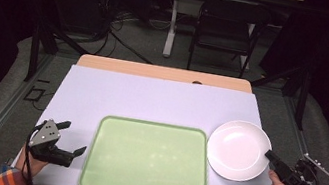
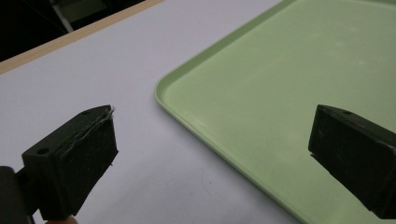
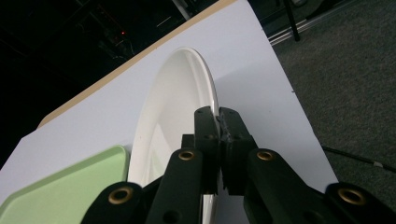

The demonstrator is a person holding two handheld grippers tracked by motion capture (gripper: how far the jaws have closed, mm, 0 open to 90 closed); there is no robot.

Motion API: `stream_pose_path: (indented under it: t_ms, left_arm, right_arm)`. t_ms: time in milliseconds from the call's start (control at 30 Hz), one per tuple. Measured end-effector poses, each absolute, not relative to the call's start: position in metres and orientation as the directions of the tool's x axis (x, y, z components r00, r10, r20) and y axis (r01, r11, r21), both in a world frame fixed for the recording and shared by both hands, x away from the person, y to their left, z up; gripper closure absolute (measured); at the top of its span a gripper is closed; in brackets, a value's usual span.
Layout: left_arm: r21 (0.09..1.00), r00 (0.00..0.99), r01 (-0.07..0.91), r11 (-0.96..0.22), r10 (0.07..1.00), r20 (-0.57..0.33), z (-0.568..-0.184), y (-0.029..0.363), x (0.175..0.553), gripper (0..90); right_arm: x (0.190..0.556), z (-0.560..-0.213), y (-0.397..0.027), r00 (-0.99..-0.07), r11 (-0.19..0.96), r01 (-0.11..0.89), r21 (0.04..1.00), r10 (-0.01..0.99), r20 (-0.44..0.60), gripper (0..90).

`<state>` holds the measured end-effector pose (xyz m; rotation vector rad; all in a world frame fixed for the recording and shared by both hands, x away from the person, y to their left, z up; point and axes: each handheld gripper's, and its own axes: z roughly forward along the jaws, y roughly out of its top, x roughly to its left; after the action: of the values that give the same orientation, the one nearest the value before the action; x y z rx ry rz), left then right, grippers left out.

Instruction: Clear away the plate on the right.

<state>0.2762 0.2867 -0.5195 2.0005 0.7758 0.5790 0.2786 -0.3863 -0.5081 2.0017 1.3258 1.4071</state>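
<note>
Up close, right gripper pinching white plate rim, overhead unclear

Quick count: one green tray, one white plate, both sitting on one surface. Two claws, left claw and right claw. One black chair in the back.
</note>
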Motion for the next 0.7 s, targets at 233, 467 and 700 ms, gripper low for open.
stream_pose_path:
  t_ms: [233, 467, 700]
  left_arm:
    - [0.862, 0.697, 0.295, -0.412, 0.710, 0.101, -0.520, 0.287, 0.276, 0.8]
    - [0.860, 0.697, 0.294, -0.417, 0.709, 0.105, -0.520, 0.288, 0.276, 0.8]
    - [0.865, 0.692, 0.296, -0.406, 0.715, 0.099, -0.520, 0.287, 0.275, 0.9]
  right_arm:
    - [0.277, -0.499, -0.380, 0.045, -0.442, 0.478, 0.759, 0.875, 0.481, 86.9]
    - [0.277, -0.487, -0.371, 0.024, -0.373, 0.470, 0.800, 0.912, 0.410, 86.9]
    - [0.278, -0.478, -0.364, 0.009, -0.316, 0.457, 0.831, 0.936, 0.351, 86.9]
